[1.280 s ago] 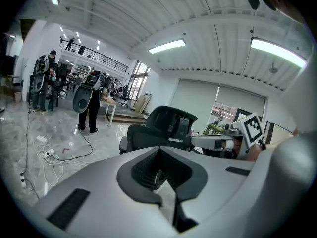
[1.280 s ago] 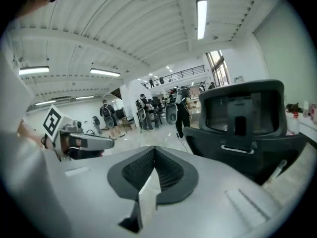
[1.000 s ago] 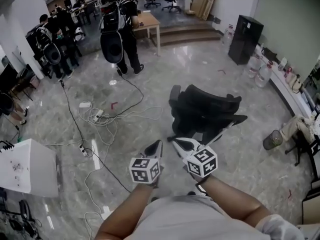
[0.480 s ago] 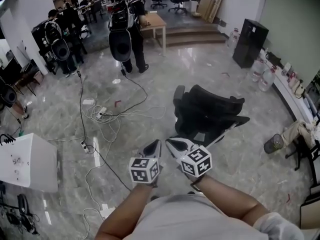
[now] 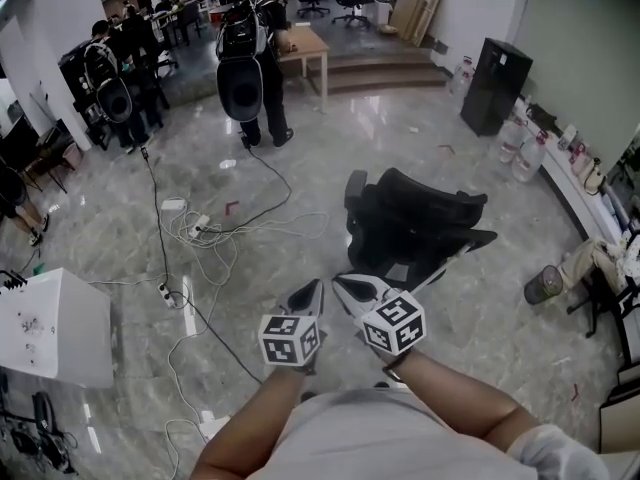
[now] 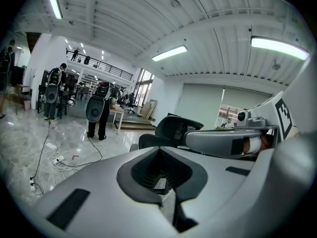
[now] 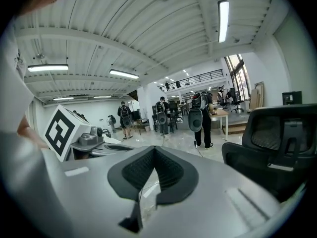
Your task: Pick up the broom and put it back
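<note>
We hold the left gripper [image 5: 311, 291] and right gripper [image 5: 346, 286] side by side, both with jaws together and empty. A black office chair [image 5: 415, 223] sits just beyond them.

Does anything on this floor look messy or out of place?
Yes. A loose tangle of white cables sprawls with power strips over the open floor, left of the black office chair, where someone could trip. A small red scrap lies beside it.

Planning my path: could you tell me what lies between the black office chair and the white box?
The head view shows tangled cables and a power strip on the floor between chair and box.
</note>
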Available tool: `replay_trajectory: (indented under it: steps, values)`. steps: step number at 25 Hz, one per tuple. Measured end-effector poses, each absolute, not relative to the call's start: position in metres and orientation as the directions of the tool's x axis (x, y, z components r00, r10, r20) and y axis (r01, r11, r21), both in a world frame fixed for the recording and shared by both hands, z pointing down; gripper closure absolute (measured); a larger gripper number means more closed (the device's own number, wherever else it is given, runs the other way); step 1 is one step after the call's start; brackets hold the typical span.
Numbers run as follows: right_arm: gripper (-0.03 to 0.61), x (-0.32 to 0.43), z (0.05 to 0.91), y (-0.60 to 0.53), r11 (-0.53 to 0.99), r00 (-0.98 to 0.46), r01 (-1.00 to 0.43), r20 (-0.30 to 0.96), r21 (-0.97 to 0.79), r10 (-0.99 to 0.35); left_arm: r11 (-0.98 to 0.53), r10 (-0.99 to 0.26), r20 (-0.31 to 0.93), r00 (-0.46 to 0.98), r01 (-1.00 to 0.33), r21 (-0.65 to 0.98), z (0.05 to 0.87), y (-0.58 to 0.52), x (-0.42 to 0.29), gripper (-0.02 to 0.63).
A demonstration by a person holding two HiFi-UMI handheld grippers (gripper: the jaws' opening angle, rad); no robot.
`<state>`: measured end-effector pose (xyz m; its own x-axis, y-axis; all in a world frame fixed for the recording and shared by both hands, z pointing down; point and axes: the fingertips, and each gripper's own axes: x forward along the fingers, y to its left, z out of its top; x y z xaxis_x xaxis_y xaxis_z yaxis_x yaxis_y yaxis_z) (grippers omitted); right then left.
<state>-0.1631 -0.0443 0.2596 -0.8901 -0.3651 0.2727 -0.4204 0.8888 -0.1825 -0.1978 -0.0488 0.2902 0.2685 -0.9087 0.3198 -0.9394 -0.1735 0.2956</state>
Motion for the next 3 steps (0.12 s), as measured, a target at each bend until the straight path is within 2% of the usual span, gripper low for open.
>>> replay_trajectory:
  steps: [3]
  values:
    - [0.577, -0.1687, 0.2576, -0.0409, 0.884, -0.886, -0.430, 0.275, -0.183, -0.374, -0.187, -0.907, 0.314, 0.281, -0.936, 0.298, 0.2874, -0.0458, -0.2024, 0.607]
